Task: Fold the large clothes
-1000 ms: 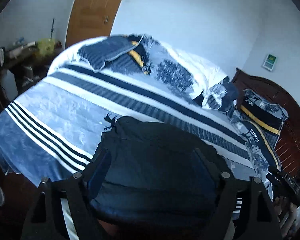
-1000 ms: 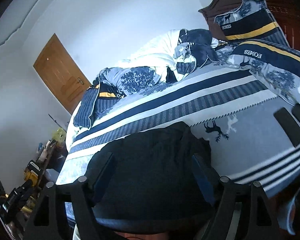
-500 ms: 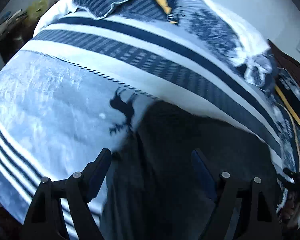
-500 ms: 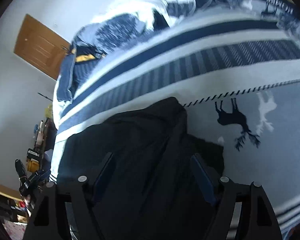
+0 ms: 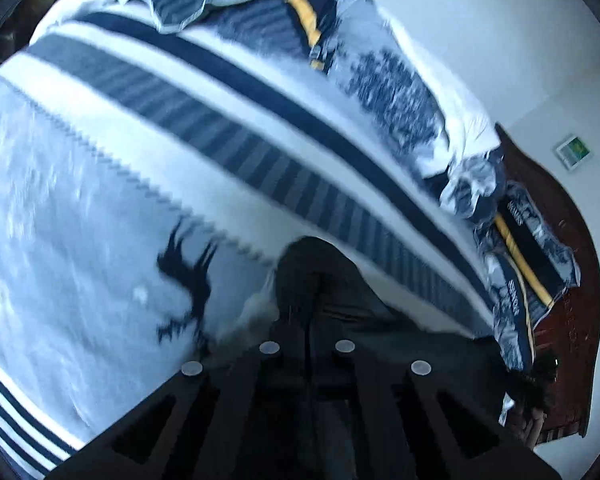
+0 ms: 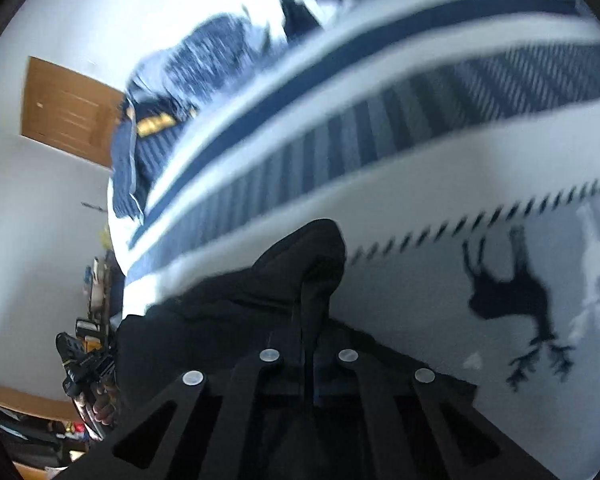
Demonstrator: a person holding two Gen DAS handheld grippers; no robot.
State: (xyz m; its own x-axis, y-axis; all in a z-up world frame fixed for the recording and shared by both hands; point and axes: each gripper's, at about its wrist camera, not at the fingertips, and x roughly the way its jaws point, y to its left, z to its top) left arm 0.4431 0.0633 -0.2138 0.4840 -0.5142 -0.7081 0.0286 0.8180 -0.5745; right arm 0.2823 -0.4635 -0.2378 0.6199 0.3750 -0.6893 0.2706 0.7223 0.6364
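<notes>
A black garment [image 5: 320,276] lies on the blue and white striped bedspread [image 5: 100,184]. My left gripper [image 5: 308,320] is shut on a corner of the black garment, which bunches up just past the fingertips. In the right wrist view the same black garment [image 6: 300,264] lies bunched over the bedspread [image 6: 420,184], and my right gripper [image 6: 306,328] is shut on another corner of it. Both views are motion blurred.
A rumpled quilt and pillows [image 5: 400,92] lie at the far side of the bed. A dark wooden headboard [image 5: 572,280] stands at the right. A brown door [image 6: 68,112] and a cluttered desk [image 6: 88,360] are to the left.
Both grippers were open over the garment and have dropped down to the bed and shut on its corners. The cameras now sit much closer to the bedspread.
</notes>
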